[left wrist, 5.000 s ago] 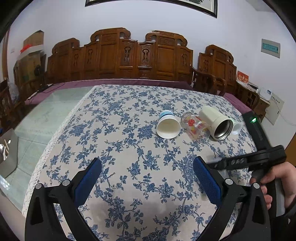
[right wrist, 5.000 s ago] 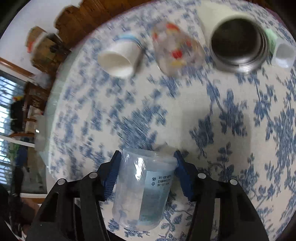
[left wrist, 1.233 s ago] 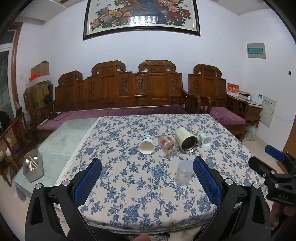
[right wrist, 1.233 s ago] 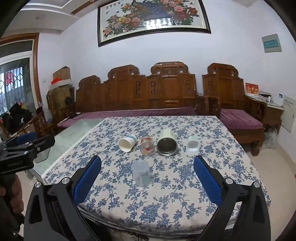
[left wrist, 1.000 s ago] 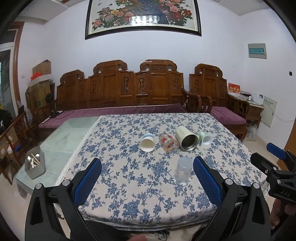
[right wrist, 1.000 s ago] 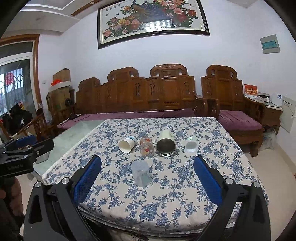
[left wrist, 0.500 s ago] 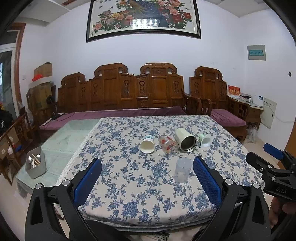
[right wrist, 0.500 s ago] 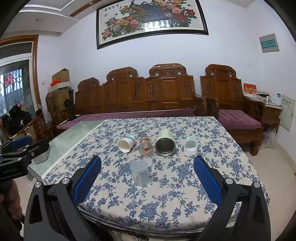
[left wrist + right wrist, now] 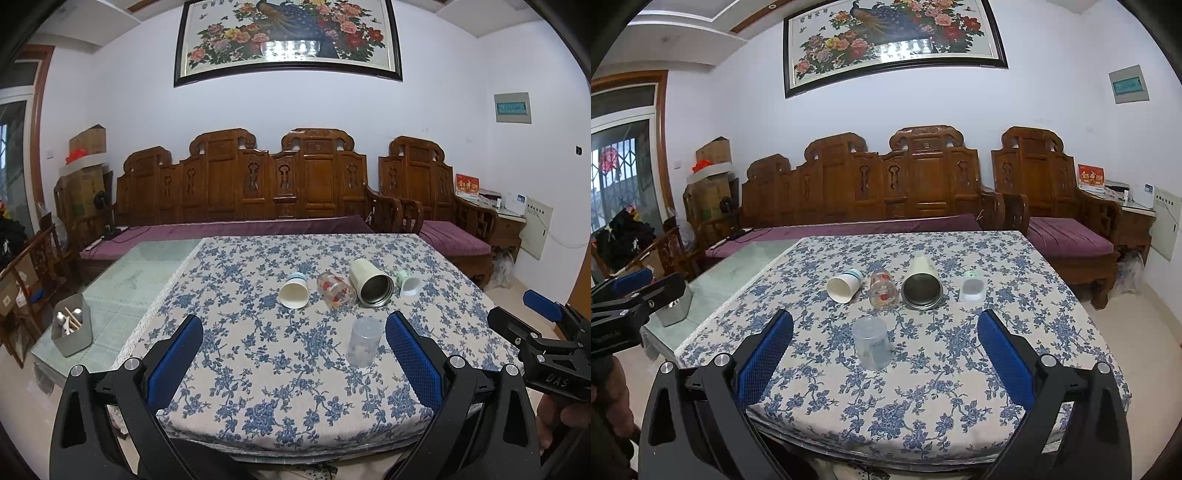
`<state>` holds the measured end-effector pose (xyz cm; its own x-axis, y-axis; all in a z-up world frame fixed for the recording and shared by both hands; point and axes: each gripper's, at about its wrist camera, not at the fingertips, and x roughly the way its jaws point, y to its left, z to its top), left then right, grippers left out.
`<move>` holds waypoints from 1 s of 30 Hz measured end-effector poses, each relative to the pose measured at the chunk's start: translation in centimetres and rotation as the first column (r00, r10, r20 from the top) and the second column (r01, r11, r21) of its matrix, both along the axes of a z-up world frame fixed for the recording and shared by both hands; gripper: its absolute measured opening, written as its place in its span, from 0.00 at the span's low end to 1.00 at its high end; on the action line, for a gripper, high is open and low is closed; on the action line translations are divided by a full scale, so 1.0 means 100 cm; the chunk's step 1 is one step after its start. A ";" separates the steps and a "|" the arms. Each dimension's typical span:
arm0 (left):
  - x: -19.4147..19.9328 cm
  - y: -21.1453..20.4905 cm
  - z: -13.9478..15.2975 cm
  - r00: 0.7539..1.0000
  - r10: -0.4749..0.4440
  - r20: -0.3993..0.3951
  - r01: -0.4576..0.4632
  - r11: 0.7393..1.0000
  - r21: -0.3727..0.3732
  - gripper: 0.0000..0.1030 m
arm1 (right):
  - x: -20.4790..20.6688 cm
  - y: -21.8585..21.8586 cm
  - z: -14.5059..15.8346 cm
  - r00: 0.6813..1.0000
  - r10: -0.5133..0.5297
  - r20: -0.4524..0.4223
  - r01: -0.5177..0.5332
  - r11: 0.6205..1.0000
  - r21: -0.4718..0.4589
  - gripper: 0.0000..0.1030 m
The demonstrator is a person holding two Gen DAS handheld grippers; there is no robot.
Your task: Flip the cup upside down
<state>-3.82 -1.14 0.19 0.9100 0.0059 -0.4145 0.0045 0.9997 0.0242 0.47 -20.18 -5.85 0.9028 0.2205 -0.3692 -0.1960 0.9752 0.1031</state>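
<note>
While both tools hang back off the near table edge, the left gripper [image 9: 293,354] and right gripper [image 9: 884,350] stand spread wide, gripping nothing. Ahead, the clear plastic cup [image 9: 871,343] stands on the floral tablecloth [image 9: 923,376], axis vertical, apparently mouth down, nearer the right gripper's centreline. Beyond it, four other vessels lie on their sides, seemingly awaiting turning.

painting [image 9: 288,40] top cropped, cup [image 9: 871,343] label illegible
</note>
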 end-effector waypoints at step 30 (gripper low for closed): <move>0.001 0.003 0.002 1.000 0.007 0.006 -0.007 1.000 0.005 0.92 | 0.002 0.005 -0.002 1.000 0.008 0.001 -0.008 1.000 -0.002 0.98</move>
<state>-3.77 -0.83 0.38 0.9124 0.0139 -0.4090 -0.0023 0.9996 0.0289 0.62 -19.64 -6.05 0.9014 0.2272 -0.3687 -0.2040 0.9737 0.1014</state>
